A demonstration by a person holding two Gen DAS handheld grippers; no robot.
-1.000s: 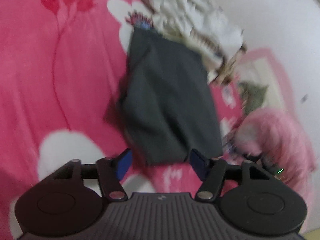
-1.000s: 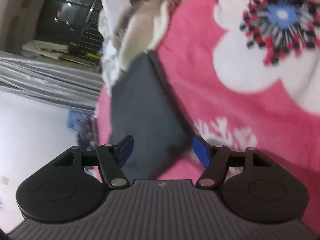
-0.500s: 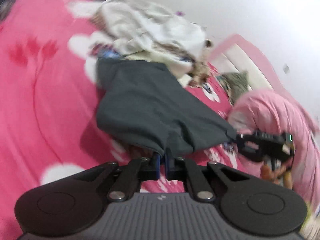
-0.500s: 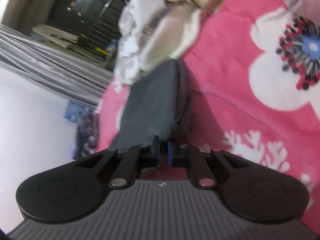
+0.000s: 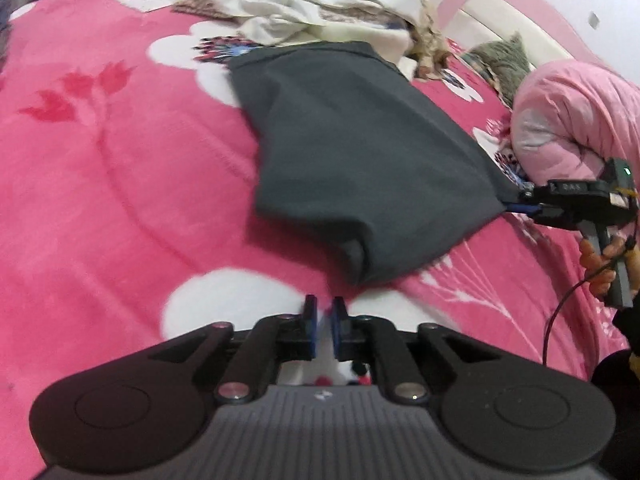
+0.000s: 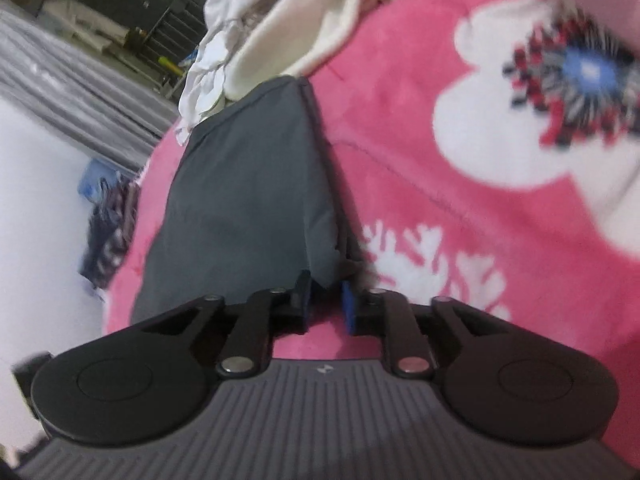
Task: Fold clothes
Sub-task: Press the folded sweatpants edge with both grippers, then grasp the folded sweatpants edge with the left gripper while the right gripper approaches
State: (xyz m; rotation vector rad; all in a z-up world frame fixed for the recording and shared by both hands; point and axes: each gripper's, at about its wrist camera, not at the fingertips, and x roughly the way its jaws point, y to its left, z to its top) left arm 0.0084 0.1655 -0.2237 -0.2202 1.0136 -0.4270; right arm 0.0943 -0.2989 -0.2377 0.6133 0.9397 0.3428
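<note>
Lying on the pink fleece blanket with white flowers [image 5: 120,184] is the dark grey cloth garment [image 5: 360,152], spread flat, with its far end touching the heap of white and beige clothes [image 5: 304,4]. My left gripper [image 5: 325,322] is over a white flower of the blanket, just before the near corner of the garment. Its blue pads [image 5: 313,326] stand a narrow gap apart and the jaws are opening; nothing is between them, and the cloth corner lies free in front of the tips. In the left wrist view my right gripper [image 5: 520,205] is at the right corner of the garment, where the cloth is drawn to a point at its tips. In the right wrist view the jaws of the right gripper [image 6: 326,300] are also opening, wider than the left ones. The corner of the garment [image 6: 248,184] hangs down between the blue pads [image 6: 347,304], but I cannot tell if they press it. A pink padded sleeve [image 5: 568,120] is behind the right gripper.
</note>
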